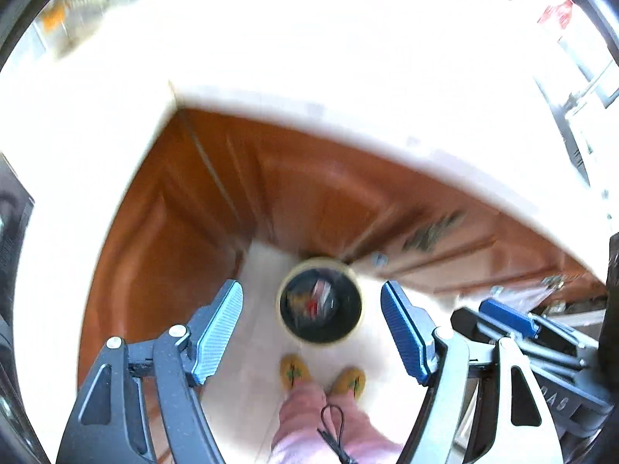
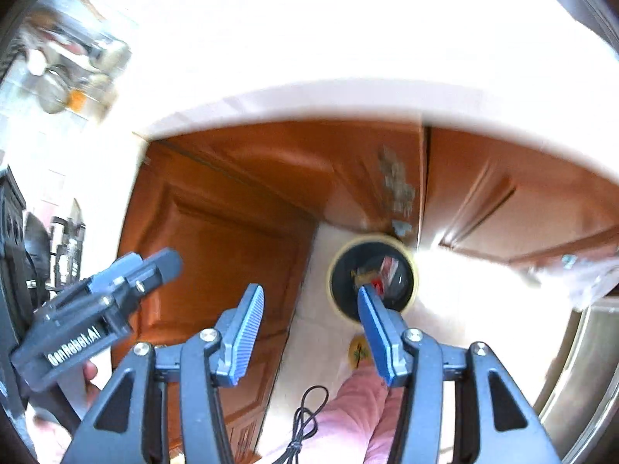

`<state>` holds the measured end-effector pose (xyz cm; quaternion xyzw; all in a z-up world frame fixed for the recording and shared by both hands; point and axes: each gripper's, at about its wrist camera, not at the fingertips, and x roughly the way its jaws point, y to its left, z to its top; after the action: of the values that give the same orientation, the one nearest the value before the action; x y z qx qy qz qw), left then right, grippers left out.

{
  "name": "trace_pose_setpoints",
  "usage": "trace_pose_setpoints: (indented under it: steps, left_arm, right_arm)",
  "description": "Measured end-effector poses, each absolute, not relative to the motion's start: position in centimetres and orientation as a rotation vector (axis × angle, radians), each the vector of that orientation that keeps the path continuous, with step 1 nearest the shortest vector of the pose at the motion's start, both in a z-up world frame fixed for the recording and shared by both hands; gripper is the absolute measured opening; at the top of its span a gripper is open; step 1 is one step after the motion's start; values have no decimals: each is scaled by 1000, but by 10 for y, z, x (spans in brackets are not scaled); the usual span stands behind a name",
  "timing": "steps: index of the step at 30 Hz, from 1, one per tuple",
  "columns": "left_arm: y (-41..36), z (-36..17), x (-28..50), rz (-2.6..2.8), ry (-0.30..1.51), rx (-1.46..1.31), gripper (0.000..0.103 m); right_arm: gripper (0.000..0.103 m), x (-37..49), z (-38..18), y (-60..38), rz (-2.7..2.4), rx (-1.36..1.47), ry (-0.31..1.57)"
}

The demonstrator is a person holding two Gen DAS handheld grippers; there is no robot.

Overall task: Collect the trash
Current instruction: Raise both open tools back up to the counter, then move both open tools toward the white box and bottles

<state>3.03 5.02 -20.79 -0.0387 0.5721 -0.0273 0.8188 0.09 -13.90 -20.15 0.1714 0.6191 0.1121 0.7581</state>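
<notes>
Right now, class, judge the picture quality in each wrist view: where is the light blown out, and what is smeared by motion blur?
Left wrist view: counter burnt to white; cabinet doors and bin smeared by motion, while the left tongs stay crisp. Right wrist view: counter also washed out, glare on the floor, bin streaked, right tongs sharp; fisheye bends the counter edge in both.

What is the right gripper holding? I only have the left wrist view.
Observer: Nothing. The right gripper is open and empty.
Operator: Is the bin between its fingers?
Observer: No. The bin sits on the floor behind the tip of its right finger, off centre.
Operator: Anything further right?
Observer: A shiny metal surface curves along the right edge of that view.
</notes>
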Motion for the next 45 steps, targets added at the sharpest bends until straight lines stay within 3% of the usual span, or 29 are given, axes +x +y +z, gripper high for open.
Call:
trace_pose_setpoints:
  steps: [5,8,20,22,24,35,45]
  left_arm:
    - [46,-127,38,-76,1029,-44,73]
    - [43,-89,45,-107,946,-37,78]
    - [14,34,99,-212,676,97,81]
    - [12,51,109,-226,640,118,89]
    - [9,63,119,-232,606,141,90]
    - [-16,62,192,-278,655,166,90]
    - [-51,20,313,-175,765,171,90]
  right_arm:
    - [52,8,-134,-142,242,341,1196]
    - [52,19,-103,-145,226,317,1118]
    - [52,76,21,-159,122,270,860]
    - [52,85,35,-166,105,270,837]
    - [52,95,46,-173,83,281,826]
    - [52,163,59,-215,-6,361,860]
    - [52,279,8,-258,23,383,978]
